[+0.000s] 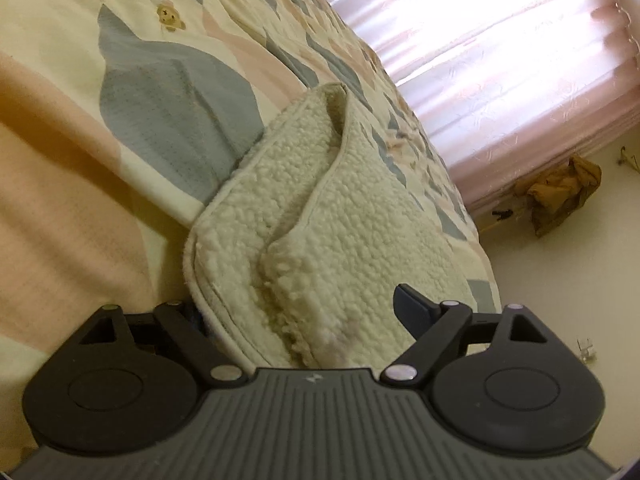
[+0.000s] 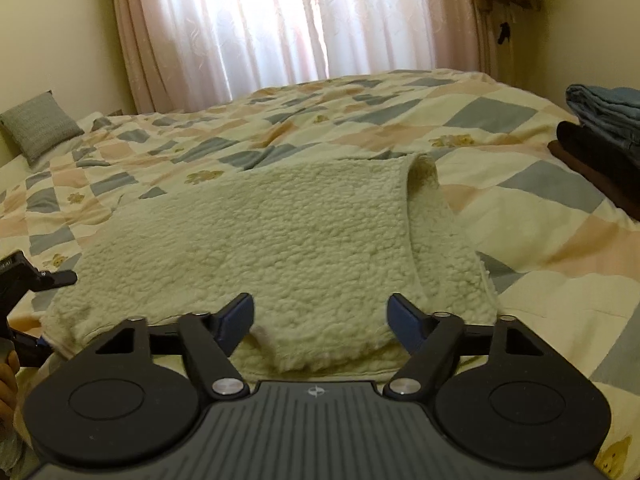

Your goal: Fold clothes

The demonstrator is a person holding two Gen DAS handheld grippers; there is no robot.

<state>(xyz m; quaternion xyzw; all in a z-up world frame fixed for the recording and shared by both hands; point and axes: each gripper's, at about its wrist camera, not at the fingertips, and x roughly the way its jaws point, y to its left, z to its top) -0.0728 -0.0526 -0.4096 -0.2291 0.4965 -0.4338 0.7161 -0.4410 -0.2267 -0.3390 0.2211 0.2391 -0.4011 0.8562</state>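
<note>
Setting: a bedroom in a home. Evidence: a bed [image 2: 520,208] covered with a patchwork quilt [image 2: 360,128] in cream, peach and grey-blue squares printed with small bears; a grey cushion [image 2: 40,128] at its far corner; pale pink curtains [image 2: 248,28] over a bright window; folded clothes stacked [image 2: 600,128] at the bed's edge; plain cream walls.

Open quilt [image 2: 500,168] to the right of the fleece garment [image 2: 280,240] and beyond it toward the curtain [image 2: 248,32], stacked dark clothes [image 2: 600,140] blocking the right edge, grey cushion [image 2: 40,128] at upper left, left gripper [image 2: 24,280] crowding the lower left
</note>
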